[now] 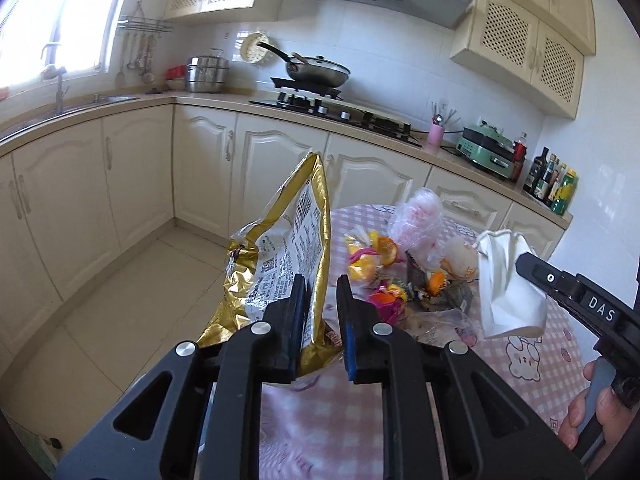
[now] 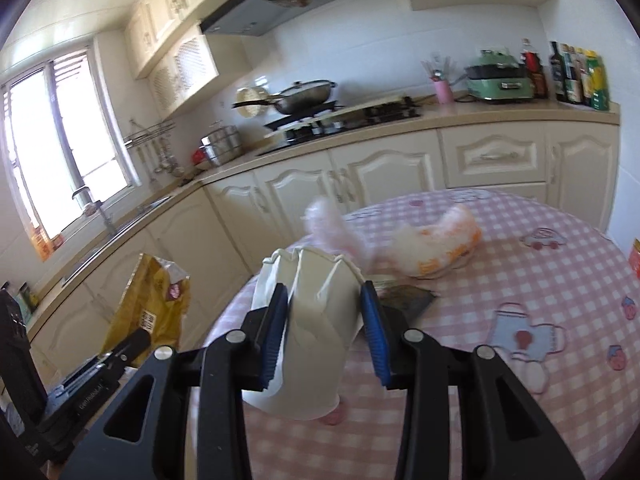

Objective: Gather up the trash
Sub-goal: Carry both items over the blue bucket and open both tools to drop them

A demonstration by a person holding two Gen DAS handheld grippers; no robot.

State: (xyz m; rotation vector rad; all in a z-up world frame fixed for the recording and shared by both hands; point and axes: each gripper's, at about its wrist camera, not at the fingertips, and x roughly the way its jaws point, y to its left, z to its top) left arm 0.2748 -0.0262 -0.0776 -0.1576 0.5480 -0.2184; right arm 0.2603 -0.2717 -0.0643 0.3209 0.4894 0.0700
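Above the pink-checked table [image 1: 520,364], the left tool [image 1: 320,312] pinches the edge of a gold snack bag [image 1: 280,256], raised at the table's left side; the right tool [image 2: 324,320] clamps a crumpled white paper cup [image 2: 316,320] over the table, beside the trash pile [image 1: 400,272].

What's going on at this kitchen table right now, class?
A person is clearing rubbish off a round table with a pink checked cloth, using a handheld gripper in each hand. The left gripper is clamped on a gold snack bag, held up at the table's edge. The right gripper is squeezing a crumpled white paper cup, lifted off the cloth. A heap of wrappers, orange peel and plastic bags is on the table.
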